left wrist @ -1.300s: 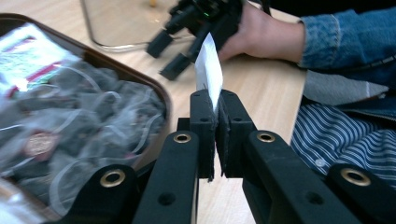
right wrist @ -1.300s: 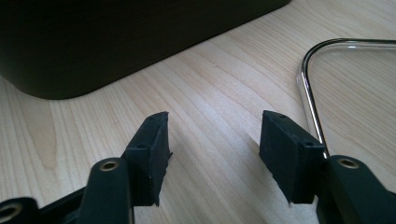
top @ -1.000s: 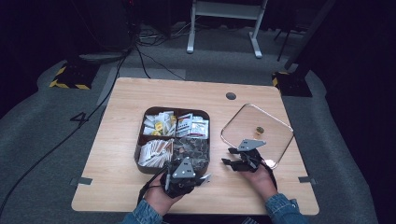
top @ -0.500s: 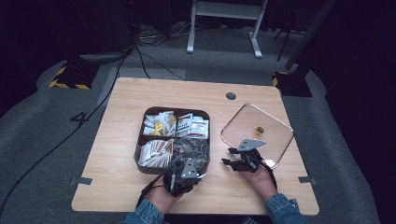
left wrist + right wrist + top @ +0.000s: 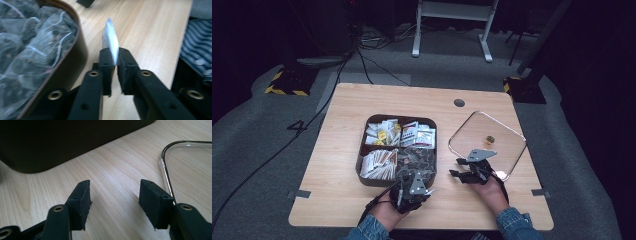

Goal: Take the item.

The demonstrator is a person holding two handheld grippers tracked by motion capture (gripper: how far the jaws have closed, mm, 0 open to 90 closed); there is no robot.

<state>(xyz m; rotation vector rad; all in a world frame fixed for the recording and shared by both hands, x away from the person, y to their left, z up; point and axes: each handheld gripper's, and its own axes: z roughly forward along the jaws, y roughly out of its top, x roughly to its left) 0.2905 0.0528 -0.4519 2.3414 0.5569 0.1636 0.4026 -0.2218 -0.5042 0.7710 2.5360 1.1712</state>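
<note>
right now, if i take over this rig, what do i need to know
Left gripper: jaws have just been opening, with a thin sachet upright between their tips, beside the box.
Right gripper: open, empty, low over the table between box and glass tray.
Done: one small item lies on the tray.
Left: probably carry the sachet to the tray; the box holds many more.

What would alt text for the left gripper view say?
A thin silvery packet stands edge-on between two black tongs, whose jaws have just been opening slightly. A dark brown tray of clear-bagged tea lies to the left on a pale wooden table.
</note>
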